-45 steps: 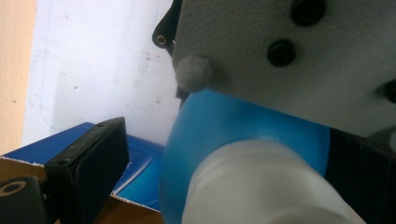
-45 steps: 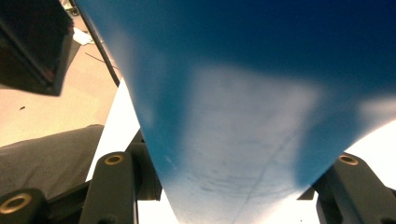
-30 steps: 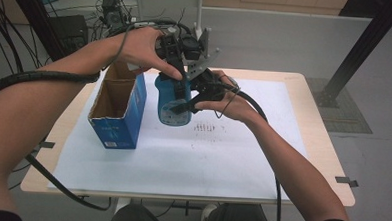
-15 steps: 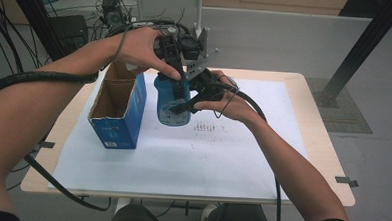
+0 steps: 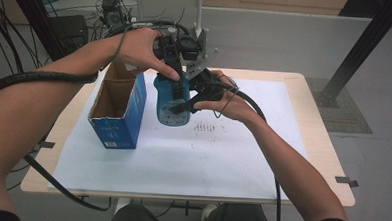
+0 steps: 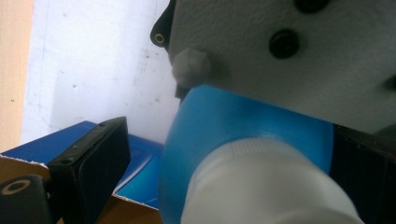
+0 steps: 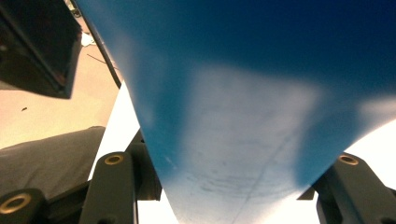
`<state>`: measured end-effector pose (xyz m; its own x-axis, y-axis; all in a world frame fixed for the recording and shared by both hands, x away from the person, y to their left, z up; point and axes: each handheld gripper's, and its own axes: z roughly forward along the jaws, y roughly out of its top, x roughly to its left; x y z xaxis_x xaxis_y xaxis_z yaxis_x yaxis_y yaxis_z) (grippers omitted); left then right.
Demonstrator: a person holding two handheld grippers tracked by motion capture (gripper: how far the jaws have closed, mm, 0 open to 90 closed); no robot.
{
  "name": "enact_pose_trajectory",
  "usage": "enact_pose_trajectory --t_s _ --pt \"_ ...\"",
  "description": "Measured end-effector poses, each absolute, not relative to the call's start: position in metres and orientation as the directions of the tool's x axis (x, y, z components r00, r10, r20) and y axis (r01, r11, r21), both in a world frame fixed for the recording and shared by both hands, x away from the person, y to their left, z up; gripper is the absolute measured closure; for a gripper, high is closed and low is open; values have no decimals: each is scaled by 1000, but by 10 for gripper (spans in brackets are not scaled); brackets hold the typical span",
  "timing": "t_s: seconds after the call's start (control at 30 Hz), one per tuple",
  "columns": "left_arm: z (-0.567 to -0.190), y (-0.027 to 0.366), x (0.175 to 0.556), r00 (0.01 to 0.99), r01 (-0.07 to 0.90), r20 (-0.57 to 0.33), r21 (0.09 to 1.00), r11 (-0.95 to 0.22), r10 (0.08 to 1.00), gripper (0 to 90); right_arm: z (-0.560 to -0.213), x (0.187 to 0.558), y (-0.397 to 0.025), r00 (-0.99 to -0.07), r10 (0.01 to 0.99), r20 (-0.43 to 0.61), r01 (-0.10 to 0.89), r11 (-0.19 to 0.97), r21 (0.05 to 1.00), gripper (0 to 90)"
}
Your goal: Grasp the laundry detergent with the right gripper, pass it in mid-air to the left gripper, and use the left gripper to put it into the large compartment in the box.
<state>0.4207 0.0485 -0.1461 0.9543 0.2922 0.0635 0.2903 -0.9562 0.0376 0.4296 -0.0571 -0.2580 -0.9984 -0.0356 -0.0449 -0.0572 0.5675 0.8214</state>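
My right gripper [image 5: 192, 98] clamps the blue bottle [image 5: 172, 102] at its body, upright over the white sheet just beside the open blue box [image 5: 118, 107]. My left gripper [image 5: 178, 72] brackets its white cap [image 6: 261, 186]; whether it bites, I cannot tell. Likely uncapping: next needs a firm cap grip, then a twist.

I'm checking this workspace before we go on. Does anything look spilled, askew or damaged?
Nothing spilled or broken. The blue bottle is held in the air, between both grippers, beside the open blue box standing upright on the white sheet. Faint dark marks dot the sheet near the bottle.
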Motion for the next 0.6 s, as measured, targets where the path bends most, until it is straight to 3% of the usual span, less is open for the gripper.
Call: enact_pose_trajectory --t_s 0.23,0.6 --pt "-146 48 421 955 286 67 31 -958 287 98 -258 429 -57 -998 -38 -47 -60 566 822 438" --pt "-146 48 420 959 275 62 25 -961 276 235 -257 427 -57 -998 -39 -48 -62 568 821 438"
